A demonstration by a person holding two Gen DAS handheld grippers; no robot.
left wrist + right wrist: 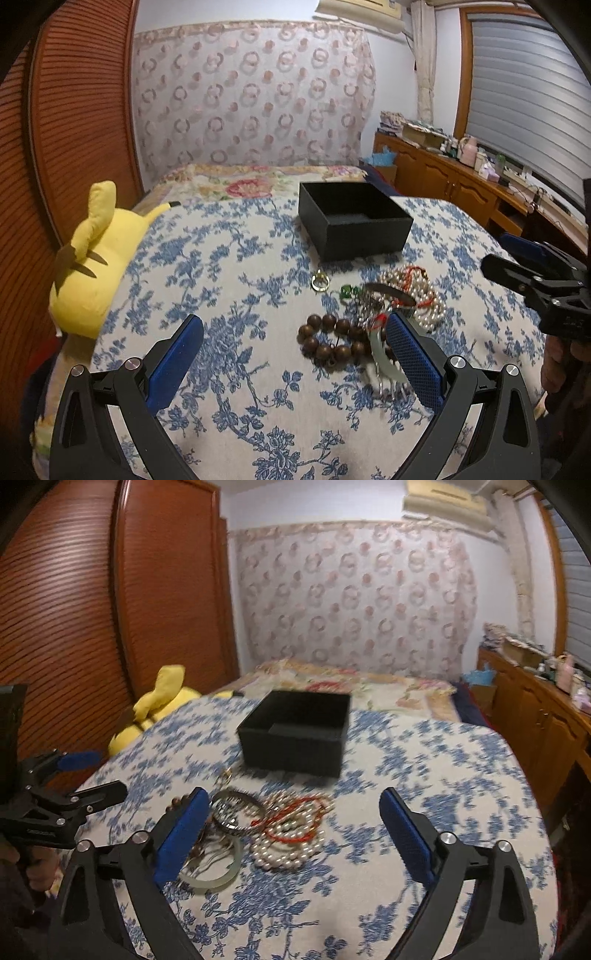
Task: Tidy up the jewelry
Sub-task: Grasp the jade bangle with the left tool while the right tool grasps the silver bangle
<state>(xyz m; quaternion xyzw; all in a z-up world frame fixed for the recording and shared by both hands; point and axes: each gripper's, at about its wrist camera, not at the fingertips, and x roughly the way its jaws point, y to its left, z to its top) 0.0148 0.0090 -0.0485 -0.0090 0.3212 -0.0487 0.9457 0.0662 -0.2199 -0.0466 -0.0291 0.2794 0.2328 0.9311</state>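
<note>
A heap of jewelry lies on the blue-flowered cloth in front of an open black box [354, 221] [295, 734]. It holds a brown wooden bead bracelet [332, 341], a pearl strand [424, 295] [288, 849] tangled with red cord, a gold ring [320, 281], a green piece [347, 291], a pale jade bangle [212, 871] and a metal bangle [236, 812]. My left gripper [293, 338] hangs open just short of the brown beads. My right gripper [293, 812] stands open over the pearls, touching nothing. It also shows at the right edge of the left wrist view [517, 273].
A yellow plush toy [92, 258] [159, 705] lies at the cloth's left edge beside a wooden louvred wardrobe [74, 627]. A flowered pillow [251, 184] sits behind the box. A wooden cabinet [461, 184] with clutter runs along the right under a window.
</note>
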